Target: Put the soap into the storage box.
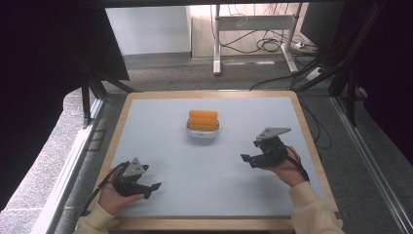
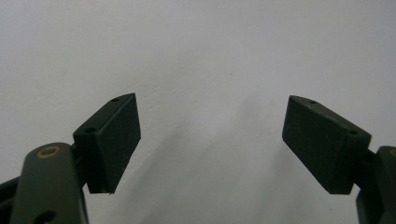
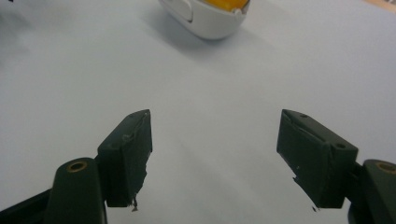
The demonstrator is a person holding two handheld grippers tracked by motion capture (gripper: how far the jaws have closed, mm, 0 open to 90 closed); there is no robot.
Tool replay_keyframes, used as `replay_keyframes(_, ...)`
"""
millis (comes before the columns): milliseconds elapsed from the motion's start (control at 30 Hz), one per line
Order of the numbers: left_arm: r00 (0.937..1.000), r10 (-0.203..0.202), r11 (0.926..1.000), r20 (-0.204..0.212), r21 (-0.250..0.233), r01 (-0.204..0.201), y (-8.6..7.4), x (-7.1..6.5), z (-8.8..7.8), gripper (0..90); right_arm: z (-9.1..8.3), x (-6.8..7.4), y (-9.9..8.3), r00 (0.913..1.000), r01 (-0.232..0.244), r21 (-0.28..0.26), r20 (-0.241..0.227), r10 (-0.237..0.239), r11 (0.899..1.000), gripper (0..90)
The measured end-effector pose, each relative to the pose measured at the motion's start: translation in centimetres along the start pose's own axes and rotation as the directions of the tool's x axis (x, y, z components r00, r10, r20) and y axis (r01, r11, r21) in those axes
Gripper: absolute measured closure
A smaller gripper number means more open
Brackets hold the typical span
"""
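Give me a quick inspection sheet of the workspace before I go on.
Surface: pale blue mat on a wood-edged table, flat.
Job's things: orange block sitting in a white dish, mid-table, untouched.
Clutter: nothing seen.
Grippers: left gripper open, near front left corner; right gripper open, pointed toward the dish, short of it; fingers hold nothing.
Cables: black loops on the floor beyond the table.
Surroundings: desk legs, dark curtains.

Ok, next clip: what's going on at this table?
A person holds a two-jaw gripper in each hand over a pale blue table. Both the left gripper and the right gripper are open and hold nothing. Farther back on the table sits a white dish with an orange, ridged object in it, untouched. The right gripper points toward it.
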State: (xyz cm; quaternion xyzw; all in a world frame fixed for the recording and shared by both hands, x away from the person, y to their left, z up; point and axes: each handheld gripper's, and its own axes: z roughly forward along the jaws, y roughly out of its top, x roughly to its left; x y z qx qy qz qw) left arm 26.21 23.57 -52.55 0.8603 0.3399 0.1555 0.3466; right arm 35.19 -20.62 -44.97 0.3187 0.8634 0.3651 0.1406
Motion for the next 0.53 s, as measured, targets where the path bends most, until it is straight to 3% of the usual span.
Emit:
replay_keyframes(200, 1.0000, -0.008, 1.0000, -0.005, -0.004, 0.008, 0.0, 0.1, 0.1, 19.3, -0.2, 0.5, -2.7, 0.9999, -0.011, -0.010, -0.006, 0.011, 1.000, 26.7)
replay_keyframes(367, 0.9999, -0.012, 0.9999, -0.005, -0.009, 0.012, 0.1, 0.2, 0.0, 19.3, 0.1, 0.3, -3.0, 0.9996, -0.029, -0.031, 0.003, 0.029, 0.999, 26.6)
replay_keyframes(533, 0.9999, -0.016, 0.9996, -0.005, -0.022, 0.016, 0.3, 0.1, -0.2, 19.4, -0.2, 0.7, -3.2, 0.9998, -0.019, -0.054, 0.007, 0.019, 0.998, 23.8)
